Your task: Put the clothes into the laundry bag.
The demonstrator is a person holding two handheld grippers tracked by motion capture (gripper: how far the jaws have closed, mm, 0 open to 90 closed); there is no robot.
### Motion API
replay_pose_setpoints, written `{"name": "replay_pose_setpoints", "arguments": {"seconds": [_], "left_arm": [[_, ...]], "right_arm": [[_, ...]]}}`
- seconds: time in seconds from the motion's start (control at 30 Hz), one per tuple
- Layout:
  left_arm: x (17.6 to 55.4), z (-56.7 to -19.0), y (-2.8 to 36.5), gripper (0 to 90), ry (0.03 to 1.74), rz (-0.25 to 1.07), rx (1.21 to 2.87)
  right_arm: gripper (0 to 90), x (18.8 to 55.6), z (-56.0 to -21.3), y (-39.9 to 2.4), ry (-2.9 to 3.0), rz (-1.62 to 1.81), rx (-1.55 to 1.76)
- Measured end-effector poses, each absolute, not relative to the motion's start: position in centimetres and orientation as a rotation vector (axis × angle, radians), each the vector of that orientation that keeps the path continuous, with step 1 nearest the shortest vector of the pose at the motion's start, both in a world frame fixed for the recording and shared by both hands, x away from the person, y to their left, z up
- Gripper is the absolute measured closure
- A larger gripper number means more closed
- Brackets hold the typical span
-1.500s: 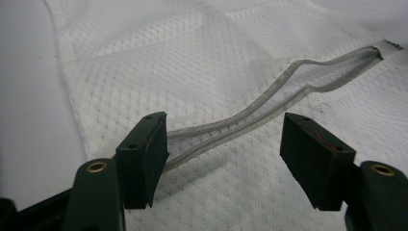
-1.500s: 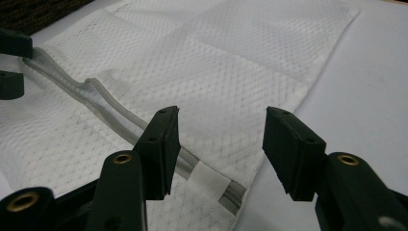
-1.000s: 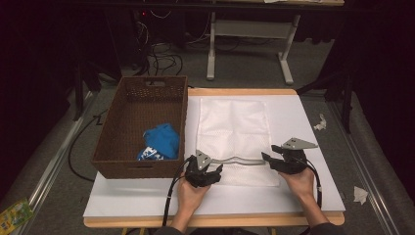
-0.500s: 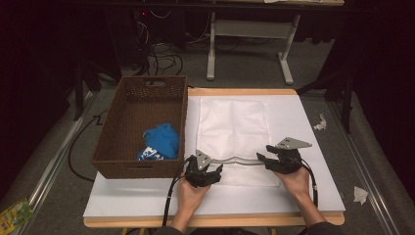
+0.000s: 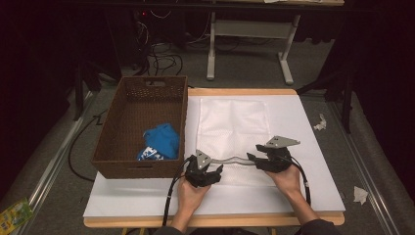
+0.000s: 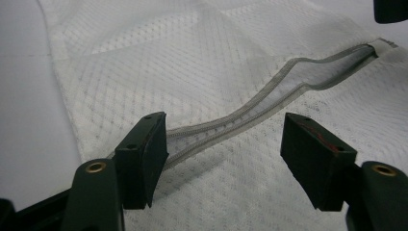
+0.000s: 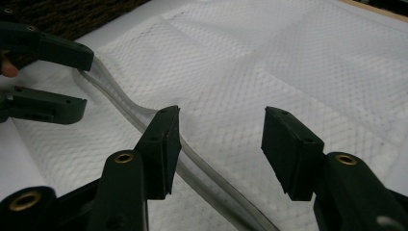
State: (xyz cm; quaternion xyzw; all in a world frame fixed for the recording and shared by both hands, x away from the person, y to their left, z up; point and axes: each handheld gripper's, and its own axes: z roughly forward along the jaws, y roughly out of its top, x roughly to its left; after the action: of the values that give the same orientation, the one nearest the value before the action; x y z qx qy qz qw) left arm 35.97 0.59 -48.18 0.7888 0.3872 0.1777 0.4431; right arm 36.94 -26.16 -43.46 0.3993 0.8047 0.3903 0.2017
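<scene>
With the basket walling my left and bare tabletop right, my left gripper and right gripper gape wide, empty, over the mesh bag's near zipper edge.

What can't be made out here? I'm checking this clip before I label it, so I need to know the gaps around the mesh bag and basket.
- Mesh bag: its zipper gapes, but the inside is dim in the left gripper view; contents unclear.
- Blue item in the basket: crumpled, too small to identify in the high view.
- Zipper's near end: cut off by the bottom edge of the right gripper view.
</scene>
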Motion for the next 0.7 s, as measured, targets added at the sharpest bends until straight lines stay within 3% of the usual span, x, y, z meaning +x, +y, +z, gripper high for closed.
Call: {"name": "replay_pose_setpoints", "arguments": {"seconds": [0.7], "left_arm": [[36.0, -48.2, 0.6, 31.7, 0.964, 0.431, 1.952]], "right_arm": [[46.0, 37.7, -44.8, -22.3, 2.325, 0.976, 1.021]]}}
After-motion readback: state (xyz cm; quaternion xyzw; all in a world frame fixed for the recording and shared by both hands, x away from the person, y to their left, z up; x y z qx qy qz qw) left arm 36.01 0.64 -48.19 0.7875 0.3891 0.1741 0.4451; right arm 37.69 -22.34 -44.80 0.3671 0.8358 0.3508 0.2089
